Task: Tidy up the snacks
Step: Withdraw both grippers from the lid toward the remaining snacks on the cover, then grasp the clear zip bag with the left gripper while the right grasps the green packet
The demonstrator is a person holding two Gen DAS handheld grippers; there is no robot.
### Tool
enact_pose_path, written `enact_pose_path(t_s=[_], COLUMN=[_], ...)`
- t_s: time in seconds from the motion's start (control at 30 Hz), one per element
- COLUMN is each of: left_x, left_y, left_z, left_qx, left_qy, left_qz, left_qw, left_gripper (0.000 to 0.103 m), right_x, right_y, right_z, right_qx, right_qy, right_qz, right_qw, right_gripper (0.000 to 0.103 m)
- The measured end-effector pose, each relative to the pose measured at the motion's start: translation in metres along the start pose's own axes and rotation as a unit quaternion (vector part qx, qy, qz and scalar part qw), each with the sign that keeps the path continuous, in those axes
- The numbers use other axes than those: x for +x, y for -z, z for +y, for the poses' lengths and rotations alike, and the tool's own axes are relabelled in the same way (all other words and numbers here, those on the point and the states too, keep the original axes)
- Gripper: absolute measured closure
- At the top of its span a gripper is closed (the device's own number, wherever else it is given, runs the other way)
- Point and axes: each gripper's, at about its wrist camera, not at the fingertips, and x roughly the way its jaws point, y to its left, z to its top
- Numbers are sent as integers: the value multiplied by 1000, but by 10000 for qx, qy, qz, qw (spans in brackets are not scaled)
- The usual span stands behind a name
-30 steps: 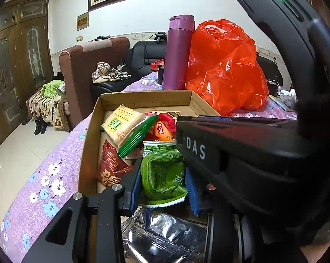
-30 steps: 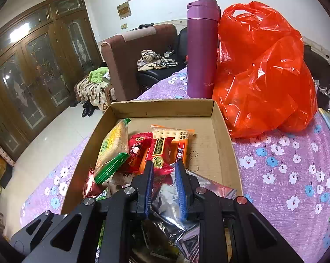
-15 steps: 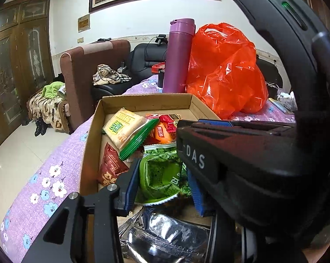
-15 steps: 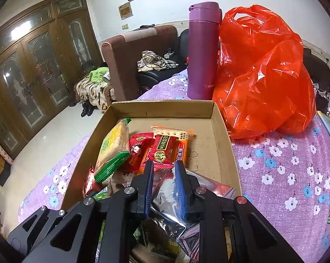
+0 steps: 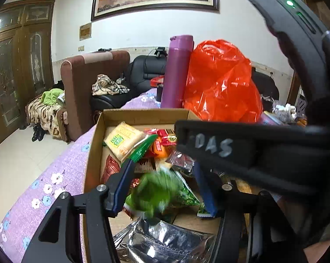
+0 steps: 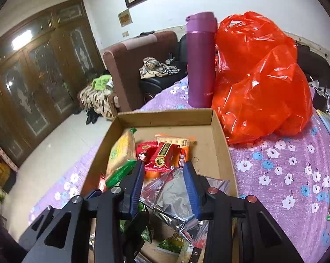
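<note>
Flask (image 6: 201, 61) and bag (image 6: 261, 76) behind box (image 6: 165, 117)

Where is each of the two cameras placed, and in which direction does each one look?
Left wrist: sits on the left gripper, looks forward into the cardboard box; its open fingers frame a blurred green packet, and the right gripper's black body crosses the view.
Right wrist: sits on the right gripper, looks down into the same box; its open fingers frame a silver packet.
Shared: box, purple bottle, orange bag.
</note>
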Motion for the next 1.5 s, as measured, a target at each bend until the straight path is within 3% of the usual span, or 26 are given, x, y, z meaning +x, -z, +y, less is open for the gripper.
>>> enact_pose_path(t_s=[0.4,0.57,0.63,0.7,0.77,0.83,0.9,0.97,1.03,1.13,1.23,1.37,1.5], left_x=[-17,-19,-19,-19,-21,-26,-32,-41,-50,-61,-58,-33,5], left_y=[-4,-2,-2,-2,0,0,1,-1,-6,-20,-33,-44,-44], left_z=[1,1,1,0,-5,-10,-14,-19,-28,-59,-98,-154,-192], left_qx=[-43,-26,-17,20,119,231,301,300,312,609,814,895,740], left_qy=[-72,-116,-136,-130,-170,-171,-167,-160,45,334,1058,2137,2495], left_qz=[-576,-618,-616,-623,-684,-819,-912,-967,-992,-855,-368,590,1232], left_qw=[9983,9980,9980,9980,9974,9962,9952,9947,9946,9939,9904,9710,9576], left_gripper=[39,39,39,39,39,39,39,39,39,39,39,39,40], right_x=[-65,-95,-107,-123,-142,-160,-167,-165,-160,-151,-139,-122,-121], right_y=[3,19,29,39,50,62,74,84,93,94,91,96,95], right_z=[-46,-104,-141,-178,-220,-260,-291,-309,-321,-317,-307,-309,-312], right_qx=[386,636,908,1319,1882,2514,2984,3262,3521,3530,3308,3250,3182], right_qy=[129,401,704,912,1305,1557,1803,1711,1582,1357,1426,1432,1530], right_qz=[-328,-242,-169,-198,-316,-498,-398,-243,-79,27,176,361,276], right_qw=[9986,9969,9932,9869,9729,9540,9364,9294,9224,9257,9327,9341,9352], right_gripper=[51,49,49,49,49,49,49,49,49,49,49,49,59])
